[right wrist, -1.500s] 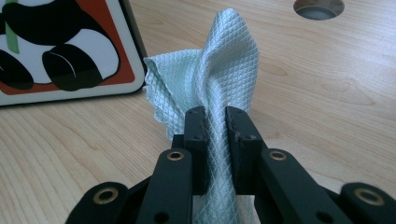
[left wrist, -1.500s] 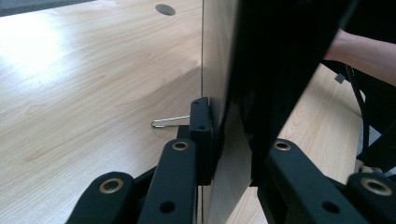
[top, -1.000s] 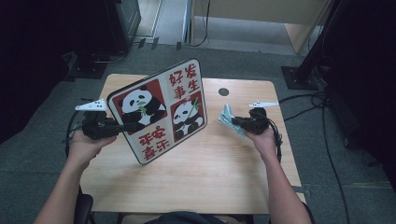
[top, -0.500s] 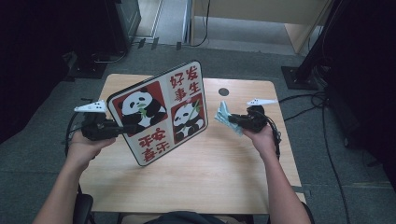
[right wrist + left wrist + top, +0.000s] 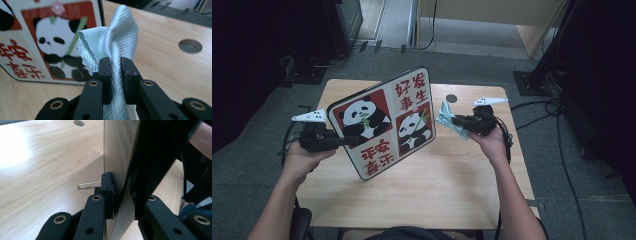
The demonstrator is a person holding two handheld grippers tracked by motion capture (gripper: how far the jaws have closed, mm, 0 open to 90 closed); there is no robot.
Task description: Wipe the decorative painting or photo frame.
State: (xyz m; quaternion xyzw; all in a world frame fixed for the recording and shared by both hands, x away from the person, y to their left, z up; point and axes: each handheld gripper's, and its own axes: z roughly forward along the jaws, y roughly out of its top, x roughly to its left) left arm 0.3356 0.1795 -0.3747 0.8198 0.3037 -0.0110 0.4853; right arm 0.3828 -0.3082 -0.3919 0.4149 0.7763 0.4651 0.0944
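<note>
A square panda sign board with red Chinese characters is held tilted above the wooden table. My left gripper is shut on its left edge; in the left gripper view the board's edge sits between the jaws, wooden back to the left. My right gripper is shut on a pale green waffle-weave cloth, just right of the board. In the right gripper view the cloth bunches up above the closed fingertips, with the panda picture behind it.
A round cable hole lies in the table at the back right. A thin wire clip lies on the tabletop near the left jaws. Cables trail on the grey floor to the right, dark equipment stands at both sides.
The right gripper has risen with the cloth and come closer to the board's right edge. The left gripper and the board have stayed in place.
</note>
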